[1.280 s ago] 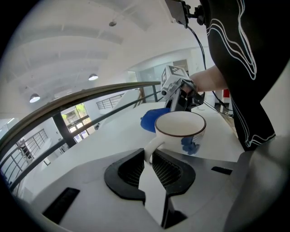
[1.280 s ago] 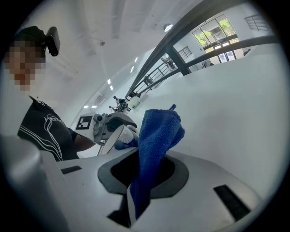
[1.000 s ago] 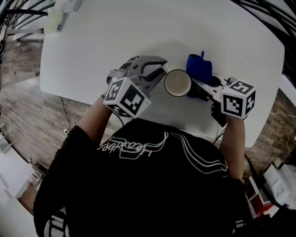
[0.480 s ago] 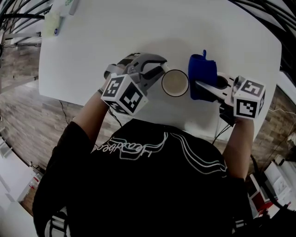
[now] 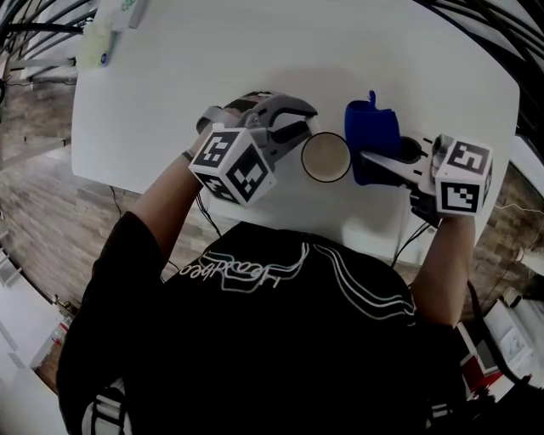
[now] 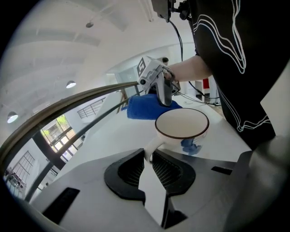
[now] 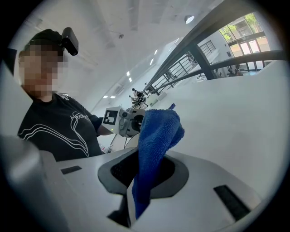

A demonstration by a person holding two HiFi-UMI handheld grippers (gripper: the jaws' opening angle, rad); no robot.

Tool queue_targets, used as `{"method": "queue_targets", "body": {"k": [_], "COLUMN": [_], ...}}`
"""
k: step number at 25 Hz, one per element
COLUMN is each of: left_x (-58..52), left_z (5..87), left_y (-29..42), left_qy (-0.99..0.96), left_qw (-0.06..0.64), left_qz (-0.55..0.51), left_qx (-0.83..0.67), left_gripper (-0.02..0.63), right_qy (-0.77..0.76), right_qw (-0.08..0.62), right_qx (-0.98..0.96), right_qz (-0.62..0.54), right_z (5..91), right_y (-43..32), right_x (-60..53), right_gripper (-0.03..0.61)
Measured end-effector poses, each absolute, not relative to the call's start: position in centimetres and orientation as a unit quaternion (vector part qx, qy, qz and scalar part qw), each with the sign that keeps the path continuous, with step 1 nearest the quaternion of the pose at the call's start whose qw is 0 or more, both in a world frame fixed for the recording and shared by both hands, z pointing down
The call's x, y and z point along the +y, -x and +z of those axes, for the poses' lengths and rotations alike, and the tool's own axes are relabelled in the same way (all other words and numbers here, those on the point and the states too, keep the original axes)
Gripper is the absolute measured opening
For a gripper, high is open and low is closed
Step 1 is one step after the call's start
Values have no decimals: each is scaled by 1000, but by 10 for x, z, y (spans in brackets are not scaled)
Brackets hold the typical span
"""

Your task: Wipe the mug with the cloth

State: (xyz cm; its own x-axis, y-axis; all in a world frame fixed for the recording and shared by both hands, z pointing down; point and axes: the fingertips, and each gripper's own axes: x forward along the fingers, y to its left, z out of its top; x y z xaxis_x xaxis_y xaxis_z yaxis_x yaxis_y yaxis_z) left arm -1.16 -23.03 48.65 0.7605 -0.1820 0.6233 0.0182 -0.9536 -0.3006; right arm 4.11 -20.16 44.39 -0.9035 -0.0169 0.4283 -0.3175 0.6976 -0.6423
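Observation:
A white mug [image 5: 325, 156] with a dark rim stands upright on the white table [image 5: 170, 93]. Its handle [image 6: 150, 150] sits between the jaws of my left gripper [image 5: 299, 132], which is shut on it. In the left gripper view the mug [image 6: 182, 125] shows blue print on its side. A blue cloth [image 5: 372, 138] hangs bunched from my right gripper [image 5: 374, 161], which is shut on it just right of the mug. The right gripper view has the cloth [image 7: 155, 145] filling the jaws and hiding the mug.
At the table's far left corner lie a pale green object [image 5: 96, 40] and a white item [image 5: 127, 10]. Cables hang below the table's near edge [image 5: 408, 238]. The person's black-shirted torso [image 5: 280, 340] is close against the near edge.
My right gripper has carried the blue cloth a little to the right, off the mug's far side. The left gripper and mug have barely shifted.

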Motion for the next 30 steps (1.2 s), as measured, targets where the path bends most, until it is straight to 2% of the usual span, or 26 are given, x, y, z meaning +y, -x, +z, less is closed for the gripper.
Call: {"method": "queue_targets", "body": {"k": [16, 30], "left_x": [-240, -239], "left_z": [491, 492], "left_y": [6, -3], "left_qy": [933, 938], "left_qw": [112, 101], "left_qz": [-342, -330], "left_qx": [23, 28], "left_gripper": [63, 63], "right_qy": [-50, -117], "right_qw": [218, 257], "right_qx": [-903, -862], "right_qz": [367, 421], "right_z": [465, 513], "right_y": [-30, -20], "right_x": [-221, -237], "right_gripper": [54, 54]}}
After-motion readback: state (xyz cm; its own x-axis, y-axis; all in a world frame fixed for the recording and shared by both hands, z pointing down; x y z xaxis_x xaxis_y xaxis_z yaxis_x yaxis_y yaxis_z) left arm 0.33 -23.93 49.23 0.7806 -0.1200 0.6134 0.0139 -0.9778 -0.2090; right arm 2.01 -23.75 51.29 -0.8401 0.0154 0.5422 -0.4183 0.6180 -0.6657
